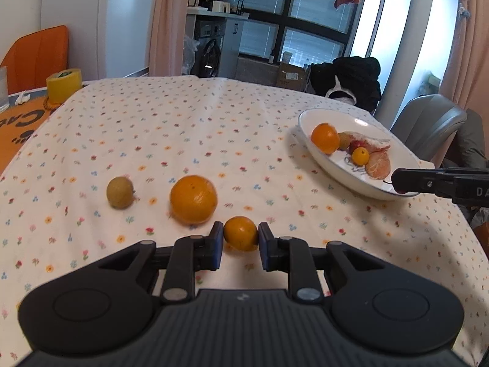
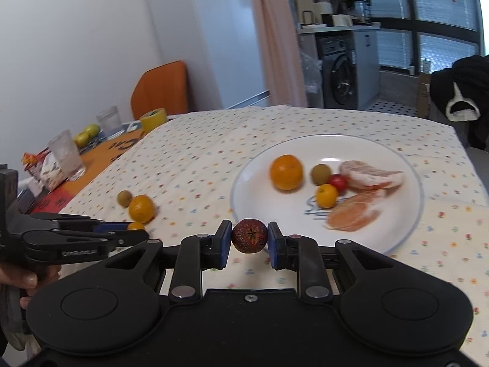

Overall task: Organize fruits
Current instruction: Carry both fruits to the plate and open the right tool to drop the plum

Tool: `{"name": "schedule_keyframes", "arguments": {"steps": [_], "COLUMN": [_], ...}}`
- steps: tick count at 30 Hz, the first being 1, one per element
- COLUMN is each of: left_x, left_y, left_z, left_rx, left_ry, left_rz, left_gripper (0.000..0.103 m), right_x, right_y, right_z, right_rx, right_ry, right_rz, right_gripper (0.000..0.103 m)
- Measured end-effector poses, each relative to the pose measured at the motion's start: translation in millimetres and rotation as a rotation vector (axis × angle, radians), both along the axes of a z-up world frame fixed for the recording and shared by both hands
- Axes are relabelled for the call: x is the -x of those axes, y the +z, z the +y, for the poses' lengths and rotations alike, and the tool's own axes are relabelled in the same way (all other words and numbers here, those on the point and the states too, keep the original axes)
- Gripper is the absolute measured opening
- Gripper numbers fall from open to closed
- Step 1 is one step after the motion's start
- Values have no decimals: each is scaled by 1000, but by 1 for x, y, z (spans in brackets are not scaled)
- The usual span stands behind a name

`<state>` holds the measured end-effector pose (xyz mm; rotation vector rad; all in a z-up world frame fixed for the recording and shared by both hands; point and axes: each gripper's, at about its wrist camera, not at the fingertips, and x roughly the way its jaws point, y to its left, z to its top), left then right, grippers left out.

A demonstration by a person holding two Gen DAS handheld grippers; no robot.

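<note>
While both grippers are carrying fruit, the left gripper (image 1: 240, 238) is pinching a small orange citrus (image 1: 240, 233) just above the tablecloth (image 1: 183, 128), and the right gripper (image 2: 249, 241) is clamping a dark red fruit (image 2: 249, 235) near the plate (image 2: 244, 195) rim. Round skins could be slipping from those flat pads. That plate is already holding an orange, a kiwi-like fruit, a small citrus, a red fruit and peeled segments.

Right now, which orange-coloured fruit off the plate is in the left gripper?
The small one, pinched between the left gripper's blue pads. The large orange sits free on the tablecloth just beyond, beside the greenish-brown fruit.
</note>
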<state>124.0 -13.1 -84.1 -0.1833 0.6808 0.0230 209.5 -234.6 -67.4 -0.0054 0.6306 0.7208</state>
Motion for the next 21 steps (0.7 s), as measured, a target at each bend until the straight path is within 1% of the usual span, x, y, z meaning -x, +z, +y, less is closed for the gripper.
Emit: {"name": "schedule_keyframes", "arguments": {"steps": [9,16,18,21], "left_x": [-11,-21,-24,-29], "left_y": [19,30,33,36], "left_z": [-24,-38,-41,-45], "left_rx": [-15,-29,-31,-29], "left_ry": [-57,-77,-84,-95], "left_rz": [-47,-71,-78,-88], "left_gripper": [22,22,22,22], "right_x": [-11,-19,-21,-24], "right_y": [-3,-6,-7,-8], "right_z": [-24,-34,-38,-43], "right_rx": [-24,-32,-40,-52], "right_ry": [-61,-95,-115,-135], "right_rz": [-3,-7,-10,-7], "right_gripper": [23,24,35,36]}}
